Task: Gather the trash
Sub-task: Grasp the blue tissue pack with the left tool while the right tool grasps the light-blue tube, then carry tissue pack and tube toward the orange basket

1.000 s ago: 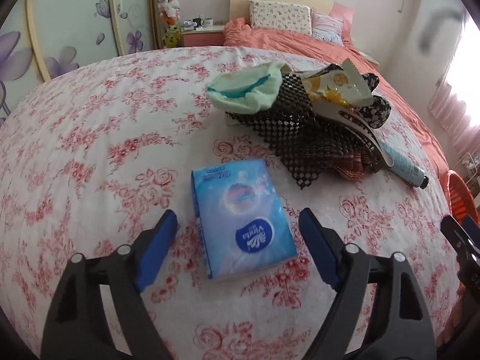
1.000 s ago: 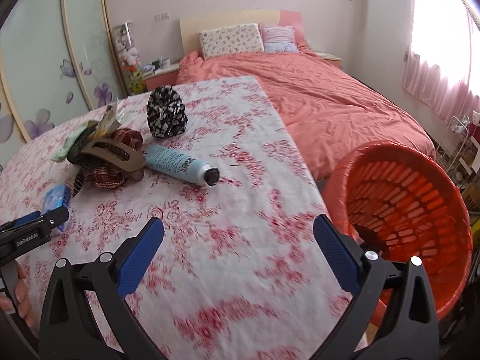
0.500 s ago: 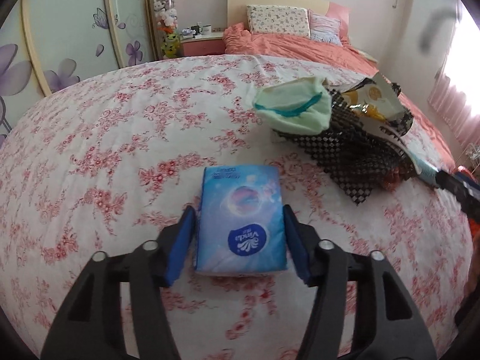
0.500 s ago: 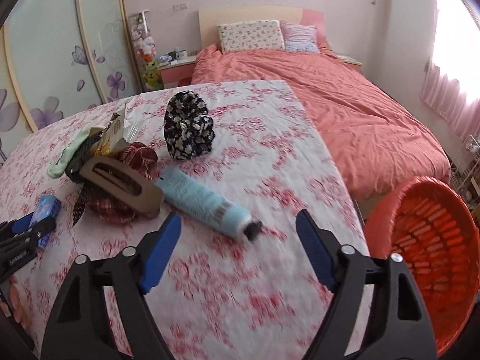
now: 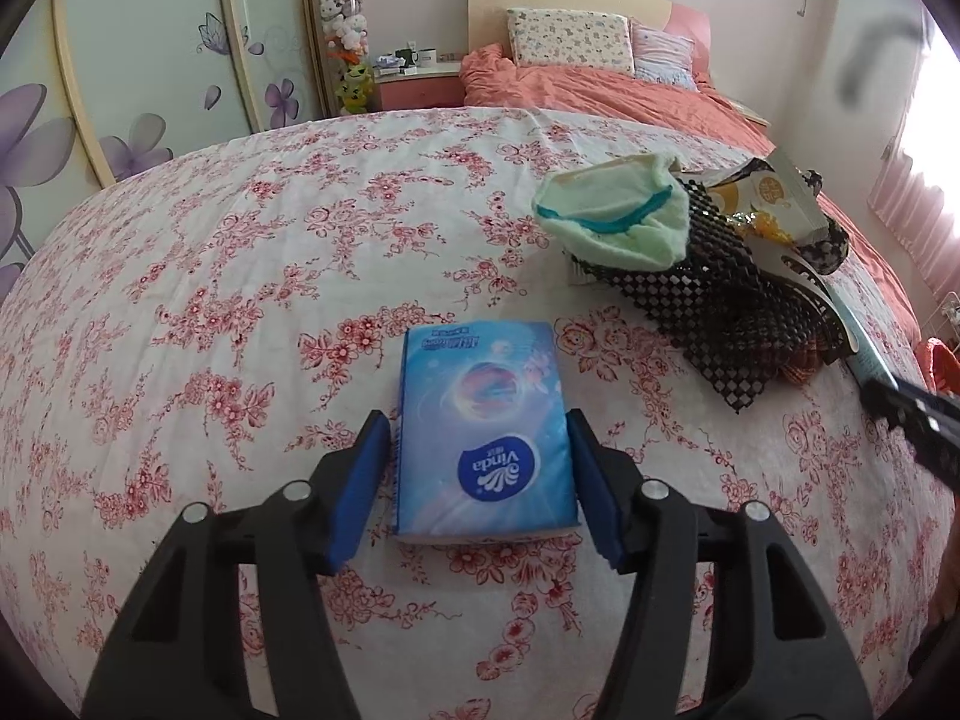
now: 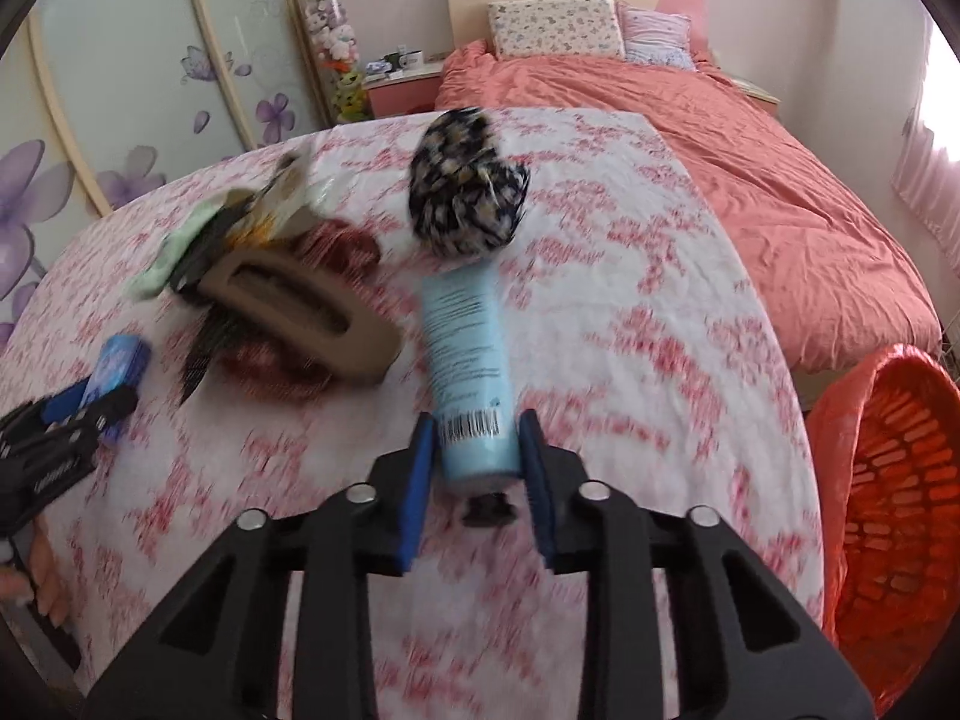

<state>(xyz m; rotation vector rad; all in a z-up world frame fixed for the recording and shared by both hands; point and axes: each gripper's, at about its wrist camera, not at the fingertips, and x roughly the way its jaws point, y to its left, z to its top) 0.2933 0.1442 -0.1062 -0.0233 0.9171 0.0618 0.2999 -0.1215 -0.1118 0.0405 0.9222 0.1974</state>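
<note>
1. Left gripper sits at the bottom middle of its own view, blue pads either side of a tissue pack. The jaws are closing in on it; the right pad looks like it's touching the pack's edge, the left one has a thin sliver of gap.
2. The tissue pack is a flat blue soft pack with a white-and-blue oval logo near the gripper end and a pinkish swirl further up. It lies flat on the flowery pink-and-white sheet, dead centre of the frame.
3. Right gripper is bottom middle in its view, jaws closing narrow around the lower end of a tube, pads right up against both sides.
4. The tube is light blue with small print and a barcode label, black cap pointing toward the camera. Picture's blurry here.
5. Upper left of the tube: a tan hair clip on a heap of stuff, and a dark flowery scrunchie just above the tube.
6. An orange basket is at the right edge, off the bed.
</note>
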